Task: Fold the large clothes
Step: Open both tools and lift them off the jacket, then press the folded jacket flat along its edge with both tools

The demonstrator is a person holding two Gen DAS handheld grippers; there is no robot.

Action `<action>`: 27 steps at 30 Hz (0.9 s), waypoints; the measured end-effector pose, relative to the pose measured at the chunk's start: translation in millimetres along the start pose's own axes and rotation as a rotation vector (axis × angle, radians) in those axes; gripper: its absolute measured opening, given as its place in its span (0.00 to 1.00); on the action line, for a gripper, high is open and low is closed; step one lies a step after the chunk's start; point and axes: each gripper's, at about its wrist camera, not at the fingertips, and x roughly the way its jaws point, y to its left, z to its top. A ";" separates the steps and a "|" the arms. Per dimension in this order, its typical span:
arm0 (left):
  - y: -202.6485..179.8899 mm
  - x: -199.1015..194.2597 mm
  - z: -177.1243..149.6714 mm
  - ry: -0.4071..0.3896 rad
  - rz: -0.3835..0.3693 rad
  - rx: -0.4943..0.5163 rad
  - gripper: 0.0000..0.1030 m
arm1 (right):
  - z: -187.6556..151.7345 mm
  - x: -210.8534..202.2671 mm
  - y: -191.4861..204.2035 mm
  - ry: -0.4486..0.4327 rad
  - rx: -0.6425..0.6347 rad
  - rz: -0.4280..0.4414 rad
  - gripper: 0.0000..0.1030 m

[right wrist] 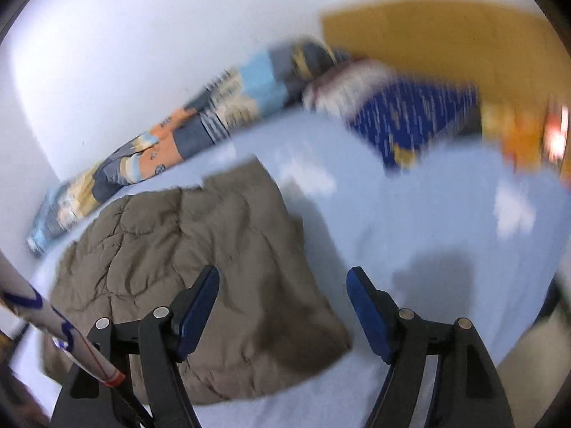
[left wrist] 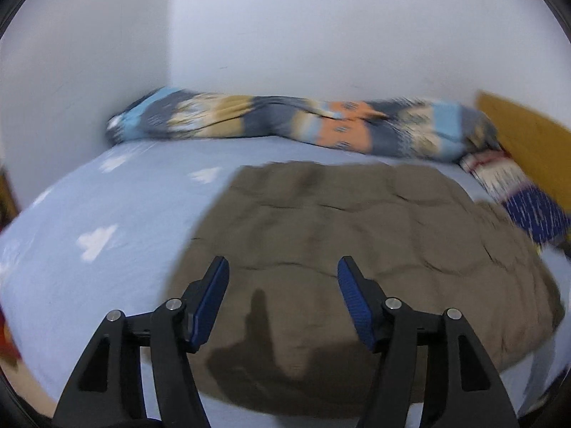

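- Nearest the left wrist camera, the left gripper (left wrist: pixel 283 267) hangs above the near part of a brown garment (left wrist: pixel 357 242); its jaws stand apart with nothing between them, and the blue pads (left wrist: pixel 210 303) touch no cloth.
- Nearest the right wrist camera, the right gripper (right wrist: pixel 283 278) has its jaws wide and empty; its left finger is over the garment's right edge, its right finger over bare sheet.
- The brown garment (right wrist: pixel 200 271) lies flat and creased on the bed, as a rough folded rectangle, nearer the bed's front edge than the wall.
- The bed (left wrist: pixel 107 214) wears a light blue sheet with white cloud shapes.
- A patterned blanket (left wrist: pixel 285 125) in blue, grey, tan and orange lies bunched along the white wall (left wrist: pixel 321 35) at the back of the bed, well apart from the garment.
- A dark blue and white patterned cloth (right wrist: pixel 410 117) sits at the bed's right end, beside a yellow-brown headboard (right wrist: pixel 446 42).
- In the right wrist view, a white sleeve with blue markings (right wrist: pixel 43 306) crosses the lower left corner.
- Both views are blurred.
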 end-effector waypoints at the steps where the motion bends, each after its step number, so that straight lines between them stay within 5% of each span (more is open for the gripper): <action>1: -9.7 3.5 -2.0 0.003 -0.007 0.031 0.64 | 0.1 1.4 12.8 -0.012 -0.038 0.051 0.77; 8: -47.3 31.7 -19.5 0.048 -0.005 0.142 0.67 | -19.4 43.8 79.6 0.115 -0.167 0.193 0.77; 27: -48.1 48.6 -28.5 0.086 0.004 0.151 0.73 | -42.5 96.8 97.7 0.262 -0.245 0.103 0.90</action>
